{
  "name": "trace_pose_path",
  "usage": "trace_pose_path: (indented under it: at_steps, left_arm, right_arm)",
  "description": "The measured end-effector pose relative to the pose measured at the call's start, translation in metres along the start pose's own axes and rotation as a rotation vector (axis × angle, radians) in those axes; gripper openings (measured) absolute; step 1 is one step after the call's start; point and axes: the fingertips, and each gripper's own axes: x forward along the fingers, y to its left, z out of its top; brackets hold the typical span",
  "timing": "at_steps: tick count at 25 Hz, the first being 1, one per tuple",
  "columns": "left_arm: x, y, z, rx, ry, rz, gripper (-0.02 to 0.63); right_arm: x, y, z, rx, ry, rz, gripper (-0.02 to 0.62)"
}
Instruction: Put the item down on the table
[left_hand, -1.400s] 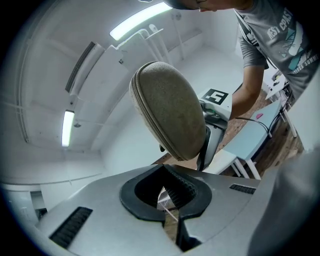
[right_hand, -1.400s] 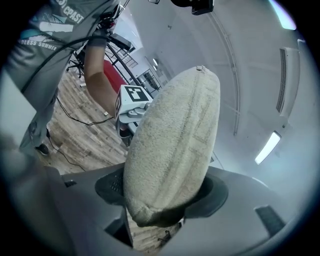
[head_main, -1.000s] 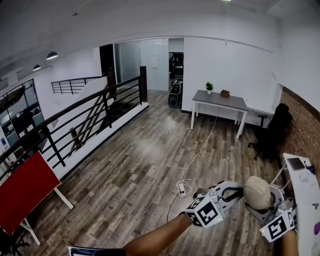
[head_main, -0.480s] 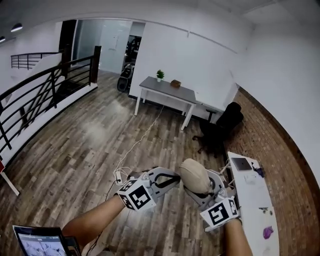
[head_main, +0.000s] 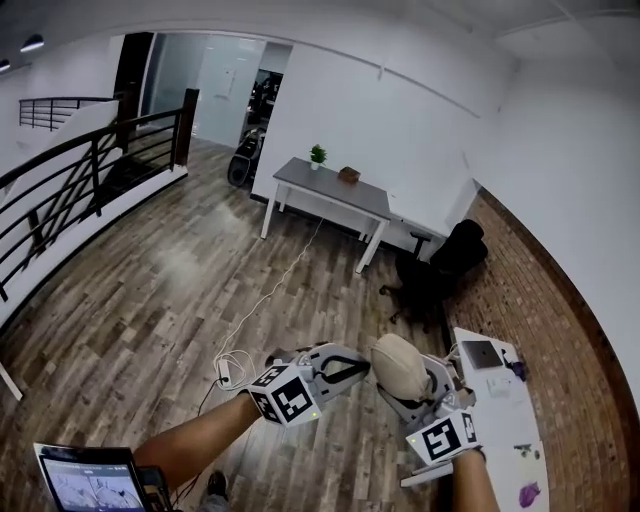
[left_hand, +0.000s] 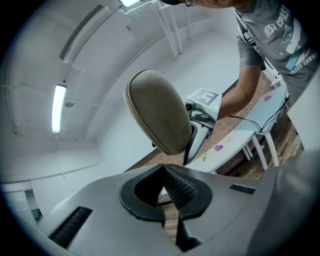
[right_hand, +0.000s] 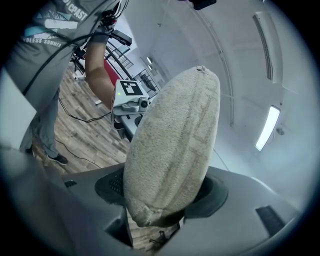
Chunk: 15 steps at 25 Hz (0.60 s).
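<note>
The right gripper (right_hand: 155, 215) clamps the fabric case (right_hand: 172, 145) by its lower end; it looks light, padded, easy to grip. The left gripper (left_hand: 164, 185) is closed and empty.

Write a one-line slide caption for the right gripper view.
Right claw clamped on the lower end of a beige oval fabric case, carried in mid-air over a wood-plank floor.

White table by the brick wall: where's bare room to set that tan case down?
For the tan case, the white table looks bare along its middle, between the flat grey device at the far end and the purple object nearest the person. The far end is the crowded part.
</note>
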Motion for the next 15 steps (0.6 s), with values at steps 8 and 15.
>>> trace_pose_path:
  at_steps: [8, 15]
  left_arm:
    - [0.029, 0.126, -0.053, 0.022, -0.042, -0.028, -0.003]
    - [0.067, 0.184, -0.119, 0.021, -0.006, -0.044, -0.003]
  right_arm:
    - [0.100, -0.098, -0.025, -0.058, 0.026, -0.045, 0.265]
    - [0.182, -0.129, -0.072, -0.023, 0.044, -0.042, 0.265]
